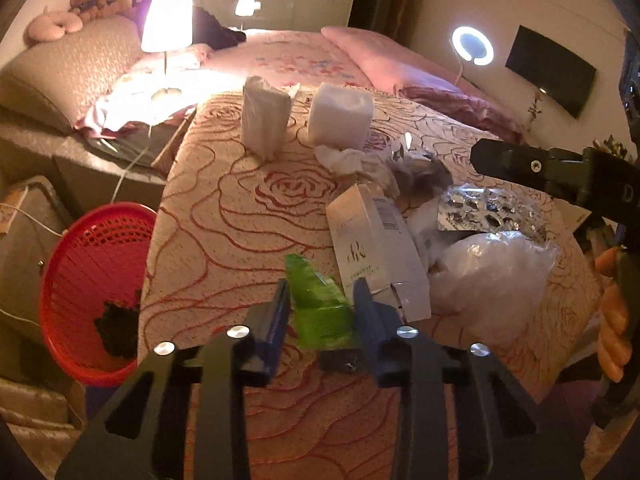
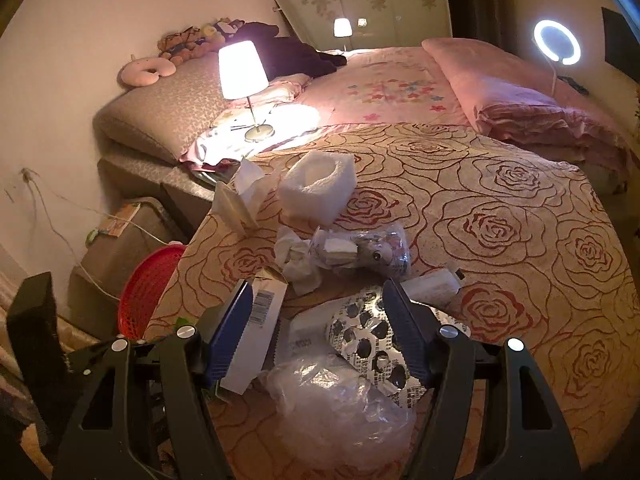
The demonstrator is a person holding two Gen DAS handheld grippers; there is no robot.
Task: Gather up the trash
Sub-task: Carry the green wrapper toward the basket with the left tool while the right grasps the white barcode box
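Note:
Trash lies on a rose-patterned cover (image 1: 240,216). My left gripper (image 1: 322,300) is open, its jaws on either side of a green plastic wrapper (image 1: 316,304). Next to it lie a white carton (image 1: 376,248), a foil blister pack (image 1: 488,212), a clear plastic bag (image 1: 492,268) and crumpled tissue (image 1: 348,158). My right gripper (image 2: 316,316) is open above the blister pack (image 2: 372,340) and the clear bag (image 2: 336,404), with the carton (image 2: 256,328) by its left finger. A red basket (image 1: 96,280) with dark trash inside stands left of the cover.
A tissue pack (image 1: 264,116) and a white foam cup shape (image 1: 340,116) stand at the far edge. A small packaged toy (image 2: 360,252) lies mid-cover. A lit lamp (image 2: 244,80), a bed with pink bedding (image 2: 400,84) and a ring light (image 2: 556,42) are behind.

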